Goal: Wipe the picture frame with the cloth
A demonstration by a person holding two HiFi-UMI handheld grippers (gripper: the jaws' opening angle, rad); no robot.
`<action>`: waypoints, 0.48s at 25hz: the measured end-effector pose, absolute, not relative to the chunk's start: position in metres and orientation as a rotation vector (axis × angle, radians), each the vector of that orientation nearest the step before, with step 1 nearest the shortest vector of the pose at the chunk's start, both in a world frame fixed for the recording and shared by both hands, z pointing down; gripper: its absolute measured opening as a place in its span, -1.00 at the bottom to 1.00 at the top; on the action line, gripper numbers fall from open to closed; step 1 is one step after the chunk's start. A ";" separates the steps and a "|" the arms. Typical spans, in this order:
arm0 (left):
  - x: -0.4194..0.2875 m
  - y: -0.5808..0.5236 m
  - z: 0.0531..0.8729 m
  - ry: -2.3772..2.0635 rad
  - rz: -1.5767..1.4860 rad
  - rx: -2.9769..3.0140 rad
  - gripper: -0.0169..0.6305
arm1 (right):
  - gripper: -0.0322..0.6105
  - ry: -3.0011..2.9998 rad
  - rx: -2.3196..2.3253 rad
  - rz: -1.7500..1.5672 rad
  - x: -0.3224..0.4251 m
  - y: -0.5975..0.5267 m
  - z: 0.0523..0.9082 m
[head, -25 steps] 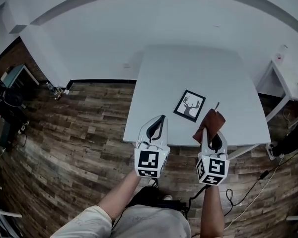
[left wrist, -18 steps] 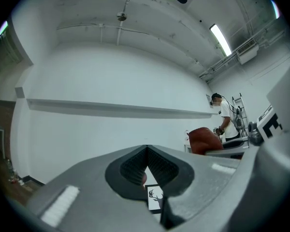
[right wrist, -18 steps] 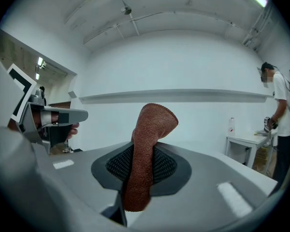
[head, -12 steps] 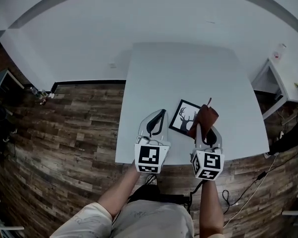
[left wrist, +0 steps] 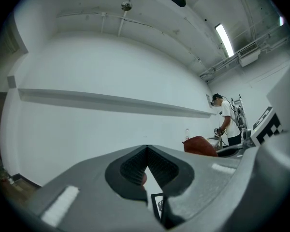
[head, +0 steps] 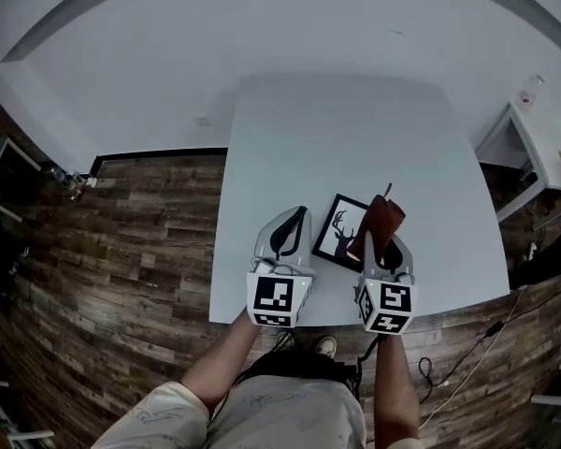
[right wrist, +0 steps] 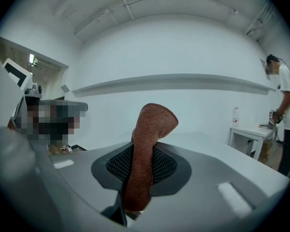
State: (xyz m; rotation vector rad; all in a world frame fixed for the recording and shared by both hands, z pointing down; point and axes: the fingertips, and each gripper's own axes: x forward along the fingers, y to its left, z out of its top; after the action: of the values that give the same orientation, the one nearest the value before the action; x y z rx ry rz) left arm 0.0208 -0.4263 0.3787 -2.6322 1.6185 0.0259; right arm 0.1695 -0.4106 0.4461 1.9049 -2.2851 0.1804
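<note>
Left tool [head: 296, 221]: jaws closed tip to tip, nothing gripped. We find it low over the near edge of the worktop [head: 337, 120], just left of the frame.

Right tool [head: 381, 241]: jaws clamped on the rust-brown cloth [head: 380, 221]. The cloth stands past the tips in a folded, rounded hump. In the head view it overlaps the frame's right side; we cannot tell whether it touches.

Picture frame [head: 335, 232]: black border, deer print, lying flat on the worktop between the two tools. We read its long axis as running from the near edge away, leaning slightly right, antlers toward the far side.
</note>
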 end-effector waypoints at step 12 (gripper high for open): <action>0.013 -0.439 0.392 1.665 -0.038 -2.616 -0.95 | -0.57 -2.068 1.628 0.583 0.128 -0.502 0.570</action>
State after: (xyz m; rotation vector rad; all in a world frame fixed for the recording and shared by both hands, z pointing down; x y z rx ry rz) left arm 0.0129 -0.4388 0.3924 -2.6164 1.6647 -0.0379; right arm 0.1279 -0.5020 0.5697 1.6283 -2.0680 0.5830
